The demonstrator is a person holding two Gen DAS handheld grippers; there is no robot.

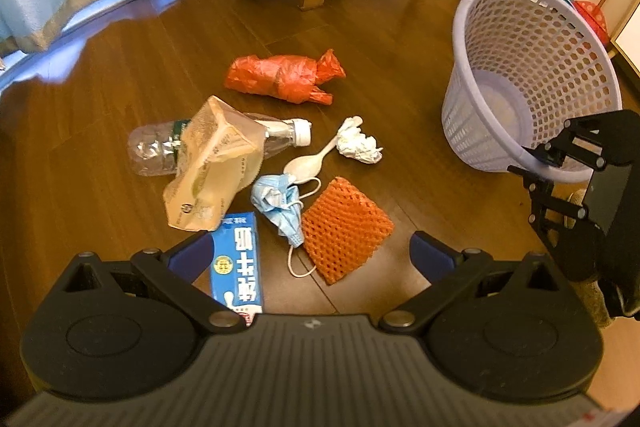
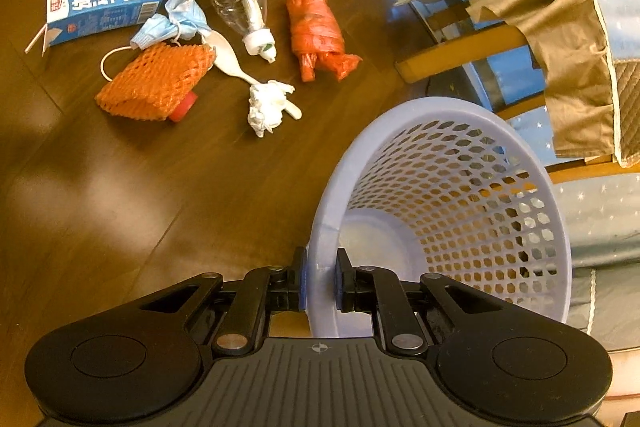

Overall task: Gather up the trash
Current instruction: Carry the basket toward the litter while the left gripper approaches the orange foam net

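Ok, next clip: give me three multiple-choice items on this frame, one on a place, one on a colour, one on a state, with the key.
1. Where does the blue milk carton lie?
A. in the basket
B. on the floor, by the left gripper's left finger
C. on the chair

2. What colour is the foam net sleeve?
A. orange
B. green
C. white

3. What is the right gripper doing?
A. hanging open over the floor
B. shut on the basket rim
C. holding the bottle

Key: 1 B, the carton sits on wood beside that finger; 2 A, both views show orange mesh; 3 B, its pads clamp the lavender rim.
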